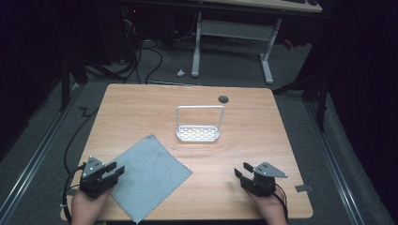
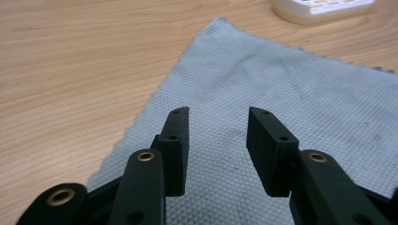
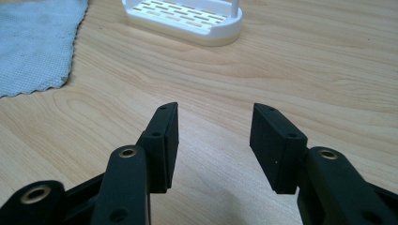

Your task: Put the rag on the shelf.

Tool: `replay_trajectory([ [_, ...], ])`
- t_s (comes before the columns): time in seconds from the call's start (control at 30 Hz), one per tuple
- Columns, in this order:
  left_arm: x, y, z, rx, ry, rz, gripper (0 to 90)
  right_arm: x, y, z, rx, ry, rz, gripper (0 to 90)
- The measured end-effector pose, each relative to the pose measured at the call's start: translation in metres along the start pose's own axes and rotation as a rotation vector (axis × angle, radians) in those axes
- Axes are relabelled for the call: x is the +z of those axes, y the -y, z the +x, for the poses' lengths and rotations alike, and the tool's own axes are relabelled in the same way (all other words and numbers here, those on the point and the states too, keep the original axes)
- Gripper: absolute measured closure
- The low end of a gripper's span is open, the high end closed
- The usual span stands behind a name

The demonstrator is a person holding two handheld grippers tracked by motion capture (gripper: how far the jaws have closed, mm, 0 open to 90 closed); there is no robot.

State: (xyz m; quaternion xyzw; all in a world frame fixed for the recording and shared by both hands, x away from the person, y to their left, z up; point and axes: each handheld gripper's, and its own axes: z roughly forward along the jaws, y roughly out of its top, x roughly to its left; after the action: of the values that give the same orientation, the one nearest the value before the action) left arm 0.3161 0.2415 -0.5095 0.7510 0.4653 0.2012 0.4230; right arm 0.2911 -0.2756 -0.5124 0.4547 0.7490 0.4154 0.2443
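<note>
I held both sets of jaws apart, empty. The grey cloth (image 1: 149,177) lay by the table's (image 1: 263,140) near-left corner under my left gripper (image 1: 114,170); pinching one layer risked dragging it off the edge.

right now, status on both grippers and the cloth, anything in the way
Left gripper open, jaws over the grey cloth's edge. Right gripper open, over bare table. White rack stands clear beyond the cloth. Nothing blocking.

A lab or test room: dark curtained walls, grey carpet floor (image 1: 37,140), tangled black cables (image 1: 136,56), a white-legged desk (image 1: 234,33) beyond the light wooden table (image 1: 263,140).
</note>
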Motion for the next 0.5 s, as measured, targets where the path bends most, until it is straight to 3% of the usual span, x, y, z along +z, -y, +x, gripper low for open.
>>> replay_trajectory([
  [0.13,0.005,-0.002,-0.006,0.008,0.028,0.003,61.6,0.000,0.001,-0.003,0.008,-0.003,0.007,53.3],
  [0.23,0.009,-0.003,-0.009,0.037,0.030,0.019,64.5,-0.003,0.000,-0.003,0.015,-0.008,-0.005,53.2],
  [0.37,0.007,-0.004,-0.012,0.038,0.059,0.020,68.2,-0.003,-0.001,-0.001,0.019,-0.012,-0.002,53.1],
  [0.5,0.003,-0.007,-0.020,0.067,0.093,0.014,68.6,0.000,-0.001,0.002,0.001,-0.017,0.007,53.2],
])
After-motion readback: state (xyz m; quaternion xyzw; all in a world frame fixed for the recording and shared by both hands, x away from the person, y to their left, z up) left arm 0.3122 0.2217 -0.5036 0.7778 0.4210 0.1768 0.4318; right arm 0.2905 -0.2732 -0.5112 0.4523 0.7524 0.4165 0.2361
